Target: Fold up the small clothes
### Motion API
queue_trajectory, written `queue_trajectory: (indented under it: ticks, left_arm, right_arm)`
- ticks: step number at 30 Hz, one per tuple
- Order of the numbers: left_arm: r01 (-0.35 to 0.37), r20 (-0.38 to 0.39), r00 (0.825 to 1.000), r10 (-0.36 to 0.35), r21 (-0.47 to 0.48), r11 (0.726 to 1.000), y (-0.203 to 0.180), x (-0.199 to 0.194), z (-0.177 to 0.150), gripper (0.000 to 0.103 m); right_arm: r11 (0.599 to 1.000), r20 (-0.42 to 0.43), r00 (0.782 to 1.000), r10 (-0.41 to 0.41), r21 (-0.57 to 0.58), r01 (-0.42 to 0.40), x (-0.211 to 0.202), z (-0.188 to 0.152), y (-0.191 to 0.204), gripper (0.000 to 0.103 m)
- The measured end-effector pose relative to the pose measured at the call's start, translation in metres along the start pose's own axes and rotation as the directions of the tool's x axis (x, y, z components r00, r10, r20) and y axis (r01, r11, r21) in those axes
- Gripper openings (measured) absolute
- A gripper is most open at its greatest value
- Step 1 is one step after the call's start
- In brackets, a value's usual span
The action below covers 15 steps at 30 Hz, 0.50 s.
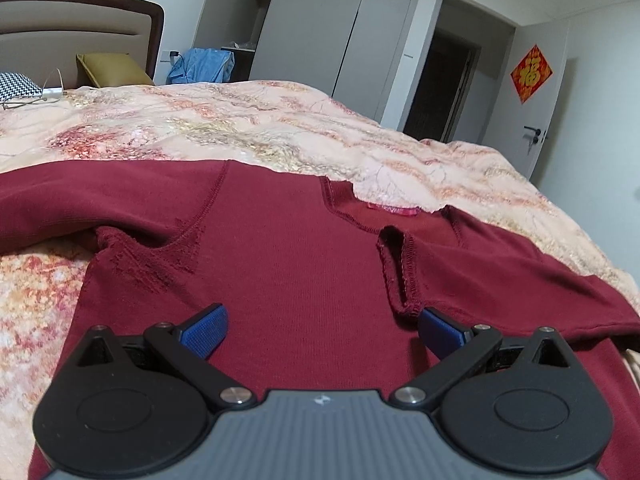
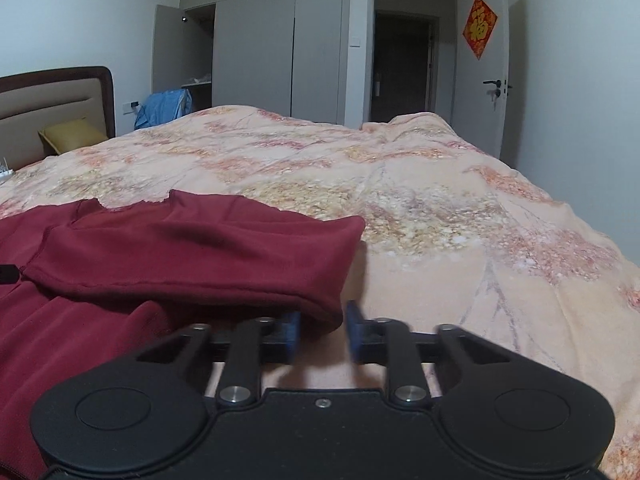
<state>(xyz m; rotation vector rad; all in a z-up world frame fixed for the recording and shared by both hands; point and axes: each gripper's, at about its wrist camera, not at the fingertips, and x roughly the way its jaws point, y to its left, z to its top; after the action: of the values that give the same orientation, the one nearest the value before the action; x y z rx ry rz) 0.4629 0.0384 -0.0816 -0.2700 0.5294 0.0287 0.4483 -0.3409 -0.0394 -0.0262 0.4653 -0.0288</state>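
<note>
A dark red long-sleeved top [image 1: 292,264] lies spread on the bed, neckline away from me, with a sleeve folded in over its right side. My left gripper [image 1: 322,330] is open, its blue pads wide apart just above the top's body. In the right wrist view the folded red sleeve [image 2: 192,252] lies on the bedspread with its end between the blue pads of my right gripper [image 2: 322,330]. The pads stand apart around the cuff and are blurred.
The peach floral bedspread [image 2: 440,208] covers the whole bed. A headboard [image 1: 80,36], yellow cushion [image 1: 112,70] and black-and-white pillow [image 1: 16,84] are at the far left. Grey wardrobes [image 2: 276,48], a blue garment [image 2: 164,110] and an open doorway [image 2: 404,64] stand beyond.
</note>
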Motion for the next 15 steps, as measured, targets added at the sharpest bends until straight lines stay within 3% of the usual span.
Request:
queue_trajectory:
  ticks: [8,9,11,12,13,15]
  left_arm:
    - [-0.014,-0.010,1.000,0.015,0.017,1.000,-0.003,0.002,-0.001,0.103]
    - [-0.012,-0.008,1.000,0.012,0.014,1.000,-0.003,0.002,-0.001,0.103]
    - [0.000,-0.003,1.000,0.000,0.002,1.000,0.000,0.001,-0.001,0.103]
    - [0.010,0.003,1.000,-0.010,-0.010,1.000,0.002,0.000,-0.001,0.103]
    - [0.024,0.010,1.000,-0.024,-0.025,0.999,0.005,-0.002,-0.001,0.103]
    - [0.052,0.024,0.998,-0.051,-0.059,0.997,0.012,-0.004,-0.001,0.103]
  right_arm:
    - [0.999,-0.020,0.999,-0.043,-0.026,0.042,0.000,-0.010,0.003,0.010]
    - [0.999,-0.030,0.999,-0.040,-0.011,0.039,0.000,-0.009,0.002,0.016]
    - [0.999,-0.037,0.999,-0.019,0.040,0.021,-0.006,-0.009,-0.003,0.041]
    - [0.998,-0.035,0.999,-0.009,0.058,0.011,-0.010,-0.009,-0.004,0.059]
    - [0.998,-0.028,1.000,-0.004,0.067,0.006,-0.015,-0.010,-0.005,0.069]
    - [0.997,-0.020,1.000,0.005,0.078,-0.003,-0.026,-0.011,-0.004,0.073]
